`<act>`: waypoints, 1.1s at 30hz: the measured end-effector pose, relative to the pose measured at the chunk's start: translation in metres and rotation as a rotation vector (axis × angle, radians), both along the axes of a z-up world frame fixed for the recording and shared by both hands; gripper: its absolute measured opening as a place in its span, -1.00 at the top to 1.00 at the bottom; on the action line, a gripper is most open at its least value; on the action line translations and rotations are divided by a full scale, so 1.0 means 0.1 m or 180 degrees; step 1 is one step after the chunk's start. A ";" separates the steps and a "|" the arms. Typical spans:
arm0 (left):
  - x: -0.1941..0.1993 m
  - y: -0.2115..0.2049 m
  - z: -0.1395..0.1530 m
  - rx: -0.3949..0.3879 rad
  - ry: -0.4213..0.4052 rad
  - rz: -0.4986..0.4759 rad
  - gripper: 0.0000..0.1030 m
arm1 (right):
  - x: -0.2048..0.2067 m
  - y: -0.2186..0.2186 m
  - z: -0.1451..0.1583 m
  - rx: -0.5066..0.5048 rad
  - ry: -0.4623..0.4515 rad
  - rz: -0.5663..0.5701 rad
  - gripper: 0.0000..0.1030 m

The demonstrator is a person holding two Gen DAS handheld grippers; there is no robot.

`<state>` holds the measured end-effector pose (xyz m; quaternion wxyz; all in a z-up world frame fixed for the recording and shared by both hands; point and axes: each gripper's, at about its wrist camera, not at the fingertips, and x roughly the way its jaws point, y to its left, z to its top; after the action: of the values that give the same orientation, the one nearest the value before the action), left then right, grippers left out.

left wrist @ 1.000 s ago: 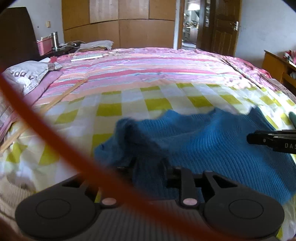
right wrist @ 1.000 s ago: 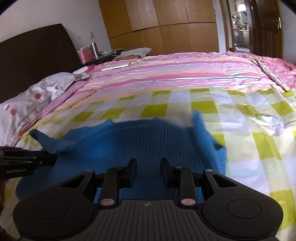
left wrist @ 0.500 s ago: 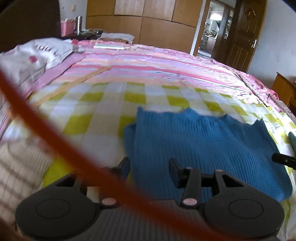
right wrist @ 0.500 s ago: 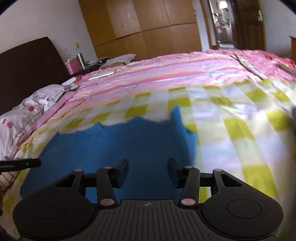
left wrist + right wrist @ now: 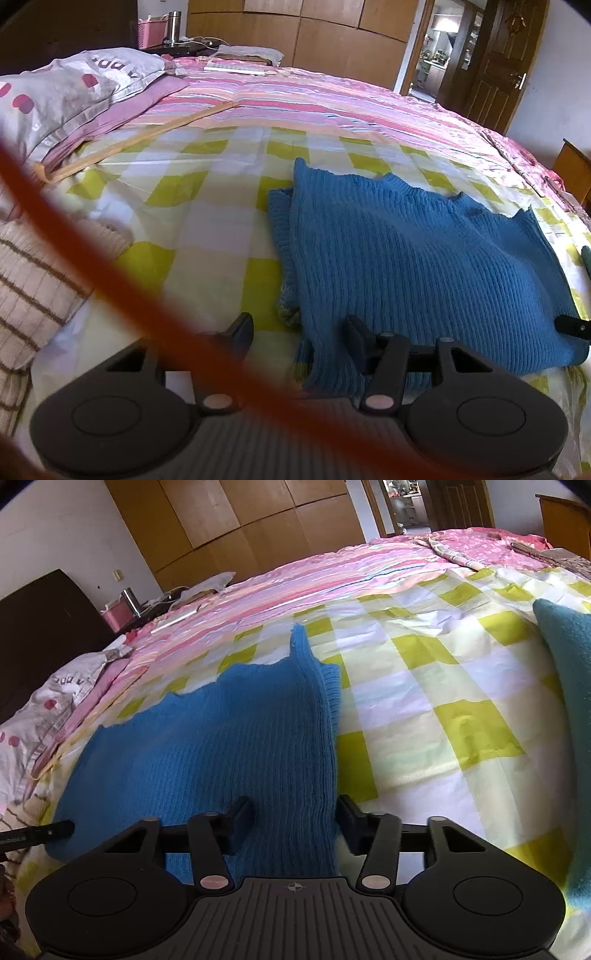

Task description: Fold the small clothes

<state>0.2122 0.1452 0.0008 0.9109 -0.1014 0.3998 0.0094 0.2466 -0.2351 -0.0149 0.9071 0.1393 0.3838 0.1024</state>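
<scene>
Blue ribbed knit sweater [image 5: 406, 258] lies flat on your yellow-checked bedsheet [image 5: 207, 206]. Your left gripper [image 5: 299, 332] is opening over its left edge; right gripper [image 5: 295, 812] is closing astride the right edge, pads clear.

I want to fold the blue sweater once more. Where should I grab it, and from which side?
Probably the two near corners of the blue sweater, one hand-held gripper on each, coming in low from the near edge. It lies flat on the checked sheet with its side edges already doubled under, so the near hem is the free edge.
</scene>
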 end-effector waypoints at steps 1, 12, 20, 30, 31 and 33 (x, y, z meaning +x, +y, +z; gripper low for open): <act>-0.01 0.00 0.01 0.0002 0.0006 0.0018 -0.14 | -0.01 -0.01 0.00 0.0014 0.0013 0.0003 0.33; -0.23 -0.26 0.22 0.0211 -0.0087 -0.0101 -0.13 | -0.25 -0.14 0.11 0.0183 -0.0030 -0.0067 0.30; -0.30 -0.55 0.14 0.0510 0.0102 -0.0237 -0.13 | -0.47 -0.22 0.02 0.0181 0.0034 -0.0058 0.29; -0.53 -0.62 0.31 0.0476 0.0186 0.0046 -0.13 | -0.58 -0.31 0.08 0.0312 -0.0046 0.0101 0.29; -0.57 -0.62 0.34 0.0457 0.0189 0.0069 -0.13 | -0.58 -0.31 0.07 0.0292 -0.0041 0.0123 0.29; -0.64 -0.63 0.40 0.0454 0.0187 0.0104 -0.13 | -0.60 -0.31 0.07 0.0262 -0.0014 0.0153 0.29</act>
<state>0.1482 0.0824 0.0410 0.9034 -0.0425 0.4230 0.0558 0.1868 -0.2665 -0.0081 0.8987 0.1671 0.3804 0.1402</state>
